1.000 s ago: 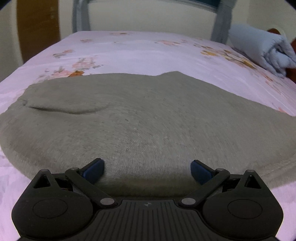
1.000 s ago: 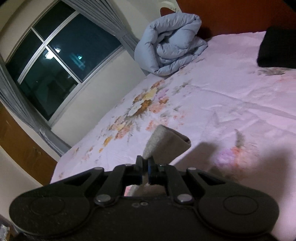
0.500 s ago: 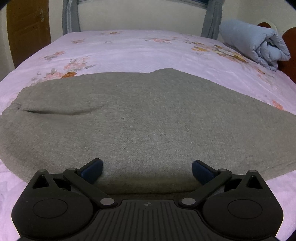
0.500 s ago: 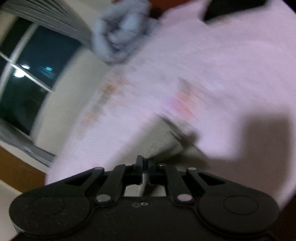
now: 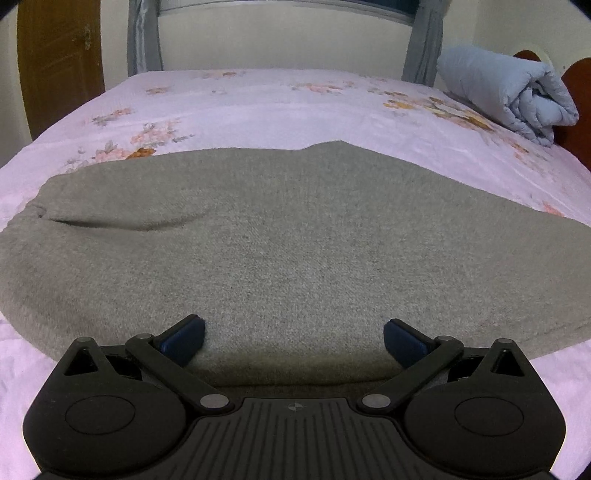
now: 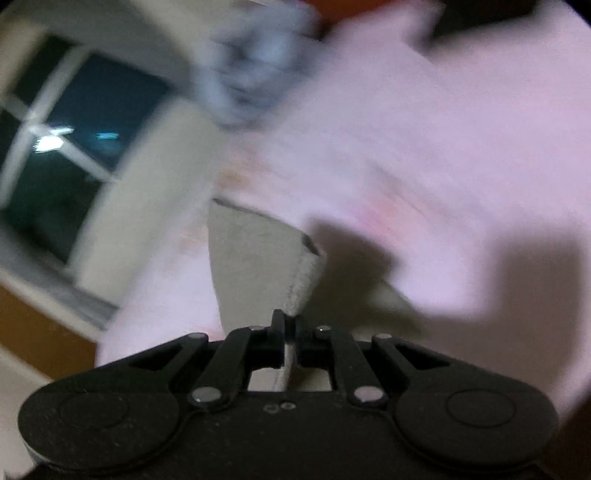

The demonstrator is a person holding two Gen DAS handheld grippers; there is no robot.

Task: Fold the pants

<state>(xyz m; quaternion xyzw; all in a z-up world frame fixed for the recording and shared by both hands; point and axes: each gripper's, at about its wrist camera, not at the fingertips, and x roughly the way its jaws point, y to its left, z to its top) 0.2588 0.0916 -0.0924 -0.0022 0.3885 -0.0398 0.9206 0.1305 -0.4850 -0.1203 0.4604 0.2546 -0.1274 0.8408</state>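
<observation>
- The big bed with the pale pink flowered sheet (image 5: pixel 258 107) carries everything, and the grey knitted pants (image 5: pixel 295 251) lie spread flat across its near part, one long crease showing towards their left side.
- By the look of it the folding is midway: the cloth lies smooth and doubled in a broad band in the left wrist view, yet one end of it is lifted off the sheet in the right wrist view, so I judge a fold is being carried over and not yet laid down.
- What is left, as I see it, is to set that lifted end down on the rest and perhaps fold once more.
- The left gripper (image 5: pixel 294 338) hangs just over the near edge of the pants with its jaws wide apart and nothing between them.
- The right gripper (image 6: pixel 290 326) is clamped tight on a hem of the pants, and the picture there is badly blurred.
- A rolled pale blue quilt (image 5: pixel 509 96) sits at the far right by the headboard, well apart from the pants.
- A dark folded thing (image 6: pixel 480 14) lies at the far corner, too blurred to name.
- Nothing stands in the way of the fold.
</observation>
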